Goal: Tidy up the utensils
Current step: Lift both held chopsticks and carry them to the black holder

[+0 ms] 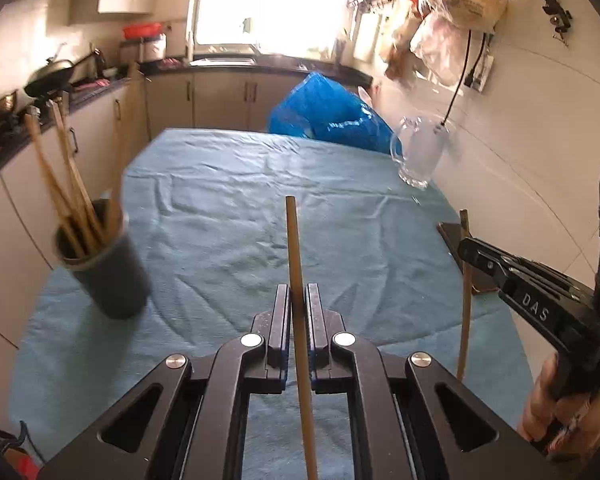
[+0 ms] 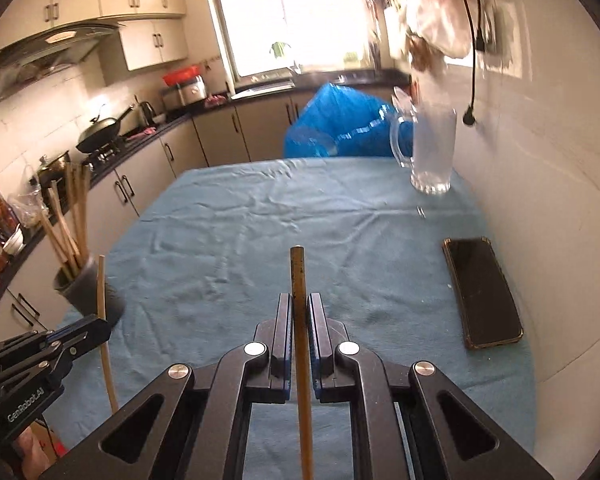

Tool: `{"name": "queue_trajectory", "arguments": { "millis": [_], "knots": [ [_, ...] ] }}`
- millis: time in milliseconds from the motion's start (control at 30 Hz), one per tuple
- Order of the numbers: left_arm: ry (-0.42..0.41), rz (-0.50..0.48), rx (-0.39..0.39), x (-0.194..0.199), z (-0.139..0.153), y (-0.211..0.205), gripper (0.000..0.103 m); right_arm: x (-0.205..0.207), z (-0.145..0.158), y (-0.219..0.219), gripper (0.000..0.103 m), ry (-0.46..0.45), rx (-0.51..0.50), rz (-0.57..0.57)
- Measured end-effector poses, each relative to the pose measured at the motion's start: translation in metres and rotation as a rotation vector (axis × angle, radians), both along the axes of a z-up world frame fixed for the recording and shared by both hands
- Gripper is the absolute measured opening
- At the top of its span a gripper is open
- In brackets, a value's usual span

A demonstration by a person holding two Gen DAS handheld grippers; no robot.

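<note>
The black two-finger left gripper [image 1: 298, 300] has its jaws closed to a narrow gap, with its fingers extended forward and level. The black two-finger right gripper [image 2: 299, 312] has its jaws drawn together likewise. A bare hand [image 1: 560, 408] grasps the right gripper's handle from below.

Open blue-clothed tabletop [image 2: 260, 240] across the middle, dark cup [image 1: 108, 268] of chopsticks at its left edge, glass mug [image 2: 432, 152] far right, phone [image 2: 484, 292] by the right wall
</note>
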State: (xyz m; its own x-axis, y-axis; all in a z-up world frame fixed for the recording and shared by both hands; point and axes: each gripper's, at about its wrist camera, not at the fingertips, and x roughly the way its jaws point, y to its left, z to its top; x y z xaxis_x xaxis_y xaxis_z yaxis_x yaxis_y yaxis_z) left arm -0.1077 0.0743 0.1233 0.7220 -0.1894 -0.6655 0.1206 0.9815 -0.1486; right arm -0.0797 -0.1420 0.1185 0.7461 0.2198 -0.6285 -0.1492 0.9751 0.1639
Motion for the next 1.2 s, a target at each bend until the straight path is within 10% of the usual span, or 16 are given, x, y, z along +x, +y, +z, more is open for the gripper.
{"name": "queue_trajectory", "arguments": {
  "millis": [1200],
  "knots": [
    [-0.207, 0.141, 0.094, -0.073, 0.043, 0.028, 0.006, -0.069, 0.05, 0.054, 0.008, -0.187, 0.013, 0.042]
  ]
}}
